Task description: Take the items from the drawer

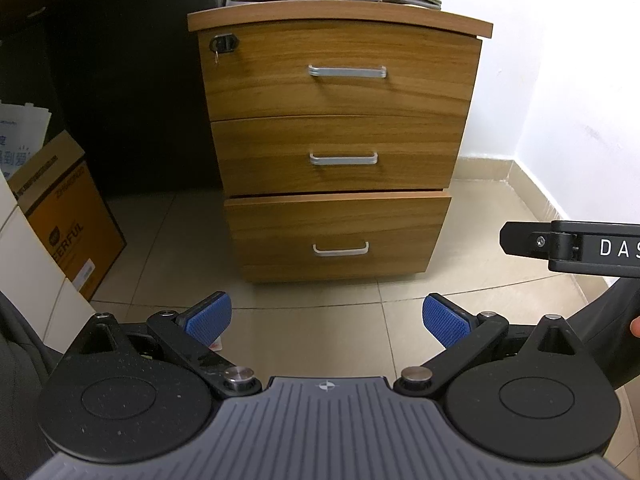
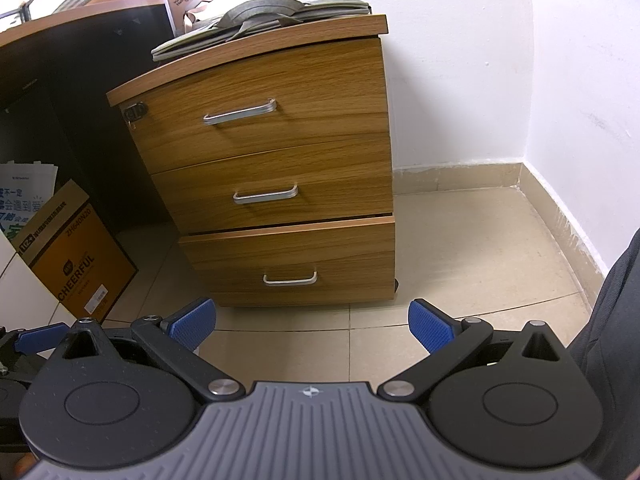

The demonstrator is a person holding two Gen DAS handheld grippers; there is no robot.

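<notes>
A wooden three-drawer cabinet (image 1: 340, 92) (image 2: 272, 128) stands on the tiled floor in front of me. Each drawer has a silver handle. The bottom drawer (image 1: 338, 232) (image 2: 292, 260) sticks out slightly from the front; the top drawer (image 1: 340, 68) and middle drawer (image 1: 340, 152) are closed. My left gripper (image 1: 327, 320) hangs open above the floor, short of the bottom drawer, with nothing between its blue pads. My right gripper (image 2: 312, 326) is also open and empty, a little to the right of the cabinet front. Nothing inside the drawers is visible.
A grey bag (image 2: 260, 20) lies on the cabinet top. An orange cardboard box (image 1: 68, 216) (image 2: 76, 256) leans at the left beside a dark desk panel (image 1: 120, 80). White walls (image 2: 520, 60) close the corner at the right. The other gripper's black body (image 1: 572, 244) juts in at right.
</notes>
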